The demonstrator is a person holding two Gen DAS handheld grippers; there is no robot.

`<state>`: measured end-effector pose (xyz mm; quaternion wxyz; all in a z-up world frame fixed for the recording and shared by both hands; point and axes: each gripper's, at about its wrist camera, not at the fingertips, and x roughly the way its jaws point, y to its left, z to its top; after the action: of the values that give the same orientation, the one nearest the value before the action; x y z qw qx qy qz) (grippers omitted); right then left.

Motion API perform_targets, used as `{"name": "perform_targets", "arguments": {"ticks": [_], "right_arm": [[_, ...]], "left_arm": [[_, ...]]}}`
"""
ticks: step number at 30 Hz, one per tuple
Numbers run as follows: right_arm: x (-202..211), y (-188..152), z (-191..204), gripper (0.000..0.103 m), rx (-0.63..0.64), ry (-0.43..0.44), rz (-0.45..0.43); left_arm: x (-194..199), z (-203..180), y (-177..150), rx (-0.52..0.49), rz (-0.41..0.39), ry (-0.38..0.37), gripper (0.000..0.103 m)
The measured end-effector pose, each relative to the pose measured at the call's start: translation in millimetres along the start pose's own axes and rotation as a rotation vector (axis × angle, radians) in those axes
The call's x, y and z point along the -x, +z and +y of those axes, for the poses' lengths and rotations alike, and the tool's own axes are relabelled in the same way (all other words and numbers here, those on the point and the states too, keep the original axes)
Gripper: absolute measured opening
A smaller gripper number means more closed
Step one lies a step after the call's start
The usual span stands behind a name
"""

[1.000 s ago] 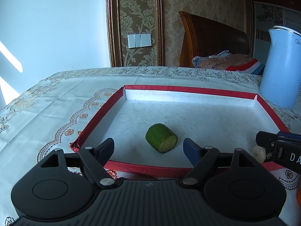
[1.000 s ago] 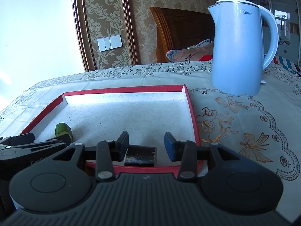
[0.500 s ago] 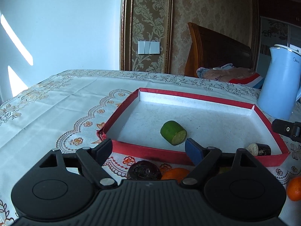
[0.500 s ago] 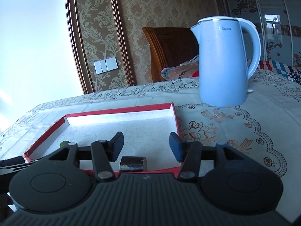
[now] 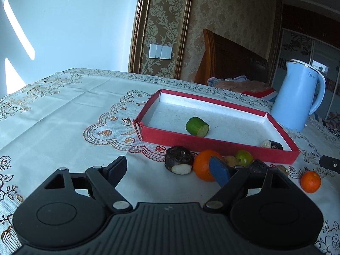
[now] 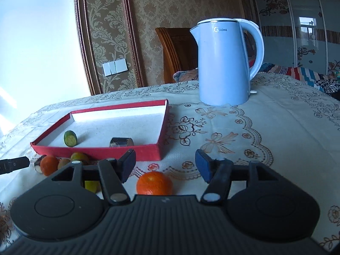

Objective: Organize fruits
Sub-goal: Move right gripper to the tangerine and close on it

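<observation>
- The right gripper [image 6: 165, 165] hung with its jaws spread wide and holding nothing, just above a lone orange [image 6: 154, 183] on the tablecloth [image 6: 276, 140] near the tabletop's front edge. A round fruit like that would likely roll off if one finger touched it first.
- The left gripper [image 5: 167, 169] was likewise released and empty, its right finger overlapping a second orange [image 5: 203, 164] in the view. Beside it lay a dark cut piece [image 5: 179, 162], a green fruit [image 5: 244, 157] and smaller bits, all crowded against the near wall of the red tray [image 5: 212, 143]. Reaching into that cluster risked nudging neighbours away or pinching two at once.
- Inside the tray, a cut green piece [image 5: 197, 126] lay towards the front, and a dark piece [image 5: 273, 144] sat in the near right corner. Fruit dropped from height could bounce over the low wall.
- The blue kettle [image 6: 225, 63] stood beyond the tray's far right corner; a wide swing might clip it.
</observation>
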<state>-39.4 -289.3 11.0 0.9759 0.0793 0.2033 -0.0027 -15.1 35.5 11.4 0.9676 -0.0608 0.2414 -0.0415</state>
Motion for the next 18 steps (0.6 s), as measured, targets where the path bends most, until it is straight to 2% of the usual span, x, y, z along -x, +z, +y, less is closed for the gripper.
{"name": "perform_targets", "arguments": {"ticks": [3,7,12,18], "right_arm": [[9,-7,-3,0.06,0.021,0.01,0.022],[7,-17,4,0.06,0.082,0.001,0.036],[-6,-15,12,0.059,0.118,0.018,0.105],[-20,-13,15,0.057,0.12,0.013,0.14]], "left_arm": [[-1,-3,-5,-0.029,0.03,-0.065,0.09],[-5,-10,-9,-0.065,0.051,-0.042,0.09],[-11,-5,-8,-0.034,0.087,-0.038,0.09],[-12,-3,-8,-0.024,0.093,-0.033,0.091]]}}
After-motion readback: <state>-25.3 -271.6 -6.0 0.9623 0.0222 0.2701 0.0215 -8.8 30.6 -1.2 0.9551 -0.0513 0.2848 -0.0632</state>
